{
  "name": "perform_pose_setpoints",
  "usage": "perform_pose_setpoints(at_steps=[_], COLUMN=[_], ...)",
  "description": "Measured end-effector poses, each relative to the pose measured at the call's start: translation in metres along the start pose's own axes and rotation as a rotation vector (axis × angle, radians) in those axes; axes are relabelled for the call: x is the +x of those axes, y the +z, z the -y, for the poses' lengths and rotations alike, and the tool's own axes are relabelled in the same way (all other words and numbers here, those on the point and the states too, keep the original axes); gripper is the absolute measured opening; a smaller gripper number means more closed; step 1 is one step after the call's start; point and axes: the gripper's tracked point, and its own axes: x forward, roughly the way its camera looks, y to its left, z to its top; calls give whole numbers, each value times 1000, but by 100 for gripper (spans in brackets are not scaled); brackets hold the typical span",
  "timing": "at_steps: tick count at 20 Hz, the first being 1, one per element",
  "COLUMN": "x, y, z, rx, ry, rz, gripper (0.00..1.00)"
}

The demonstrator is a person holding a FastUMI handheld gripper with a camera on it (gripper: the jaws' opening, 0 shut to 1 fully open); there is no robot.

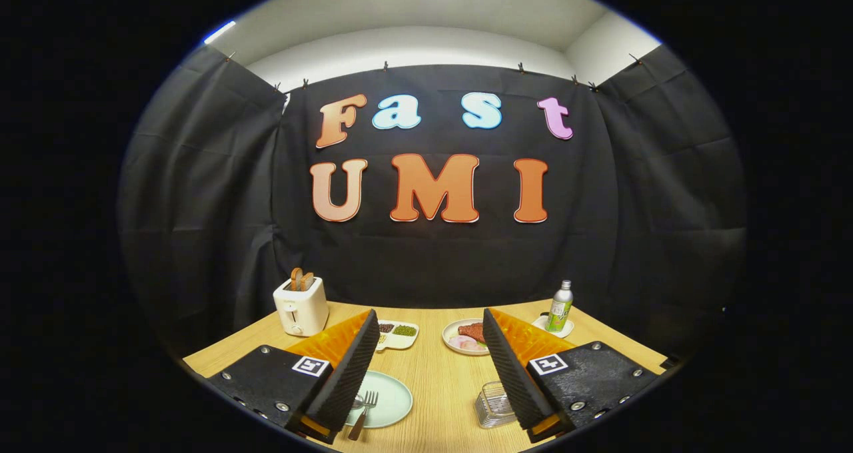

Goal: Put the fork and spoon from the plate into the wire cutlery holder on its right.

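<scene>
Desk: pale wood, set against the black cloth wall.

Gripper: jaws wide apart, holding nothing, raised over the near part of the desk. Each finger body carries a square black-and-white marker tag; no readable writing on them.

Plate: round, pale green, partly behind the left finger. Fork lies on it, tines pointing away, handle running off the near rim. Spoon just beside the fork, mostly hidden by the finger.

Wire cutlery holder: right of the plate, standing on the desk, touching nothing, partly behind the right finger.

Toaster: white, two slices upright in the slots, far left.

Divided tray: dark and green contents.

Food plate: reddish and pink items.

Bottle: green label, text too small to read, standing on a white dish.
</scene>
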Motion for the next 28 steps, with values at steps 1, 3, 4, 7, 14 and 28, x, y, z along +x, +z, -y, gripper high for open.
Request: perform_pose_setpoints(at_steps=[1, 3, 4, 7, 14, 28], x=[3, 10, 13, 19, 25, 9], y=[-6, -19, -27, -47, -119, -242], z=[-3, -11, -17, -35, -65, -105], rx=[-3, -3, -3, -26, -121, -206], ry=[9, 32, 48, 97, 178, 329], rz=[-16, -56, -77, -139, -363, -901], gripper=[93, 93, 94, 93, 93, 75])
